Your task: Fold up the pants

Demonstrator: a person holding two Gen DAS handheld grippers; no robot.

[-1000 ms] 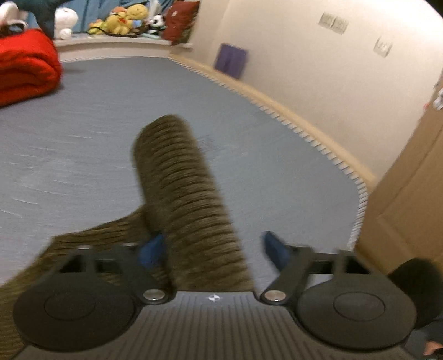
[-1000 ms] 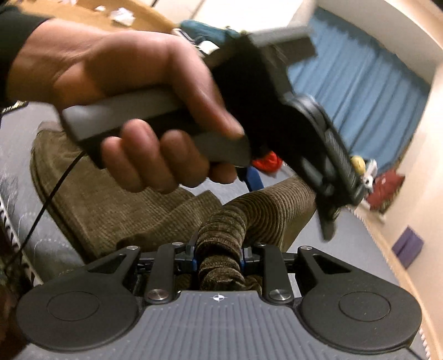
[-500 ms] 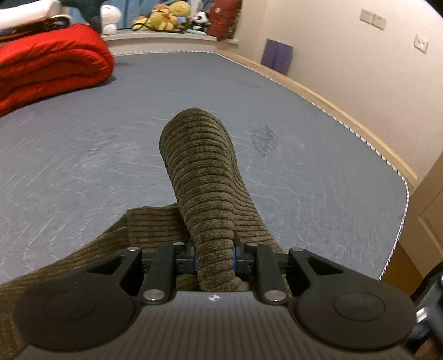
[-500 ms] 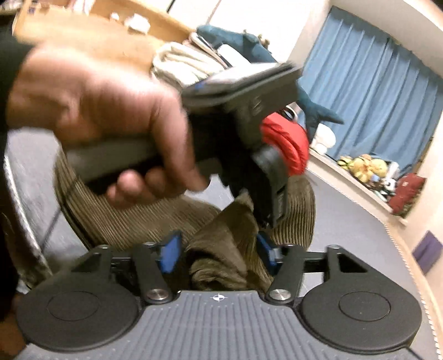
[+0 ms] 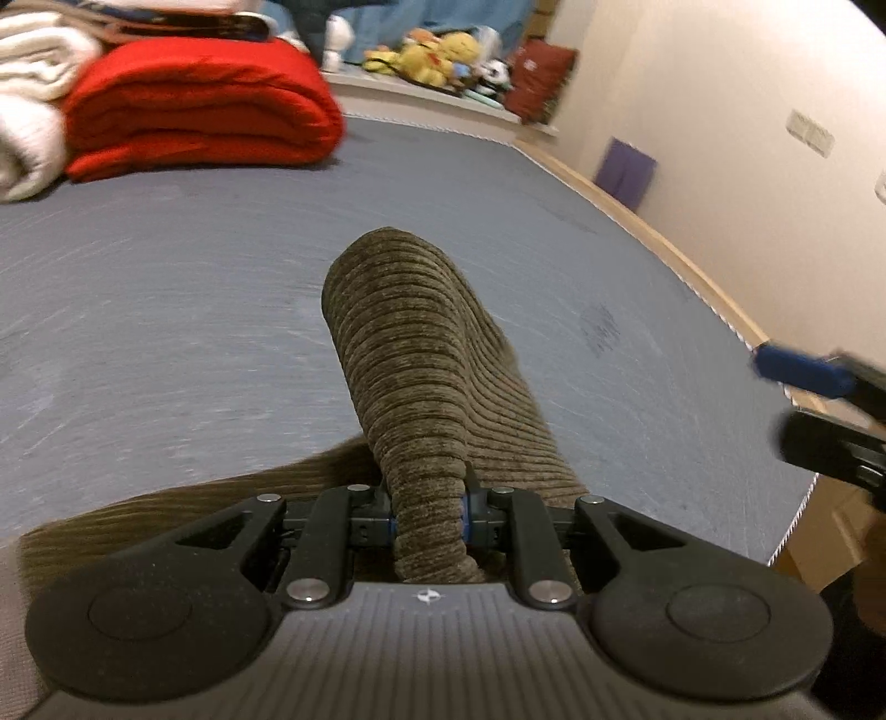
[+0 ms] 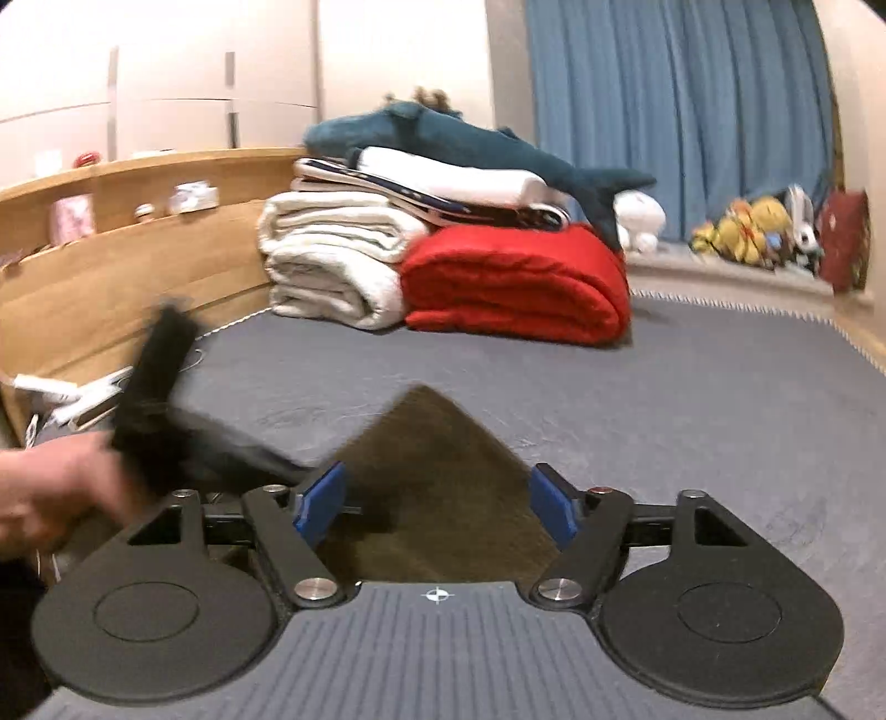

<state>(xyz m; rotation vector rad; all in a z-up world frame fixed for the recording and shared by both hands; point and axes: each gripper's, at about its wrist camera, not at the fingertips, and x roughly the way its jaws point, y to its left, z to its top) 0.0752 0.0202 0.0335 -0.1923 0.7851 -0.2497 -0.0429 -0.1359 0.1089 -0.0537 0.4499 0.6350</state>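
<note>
Corduroy pants (image 5: 410,354), one pair; two grippers, left (image 5: 427,512) clamped.

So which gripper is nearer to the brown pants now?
Left. The left gripper is shut on the brown pants; the right gripper is opening, with the pants below, untouched.

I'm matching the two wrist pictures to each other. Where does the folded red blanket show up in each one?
Left wrist: red blanket at upper left, on the far end of the grey mattress.
Right wrist: red blanket at upper centre, right of the white blankets.
Shared landmark: the yellow plush toys on the ledge.
</note>
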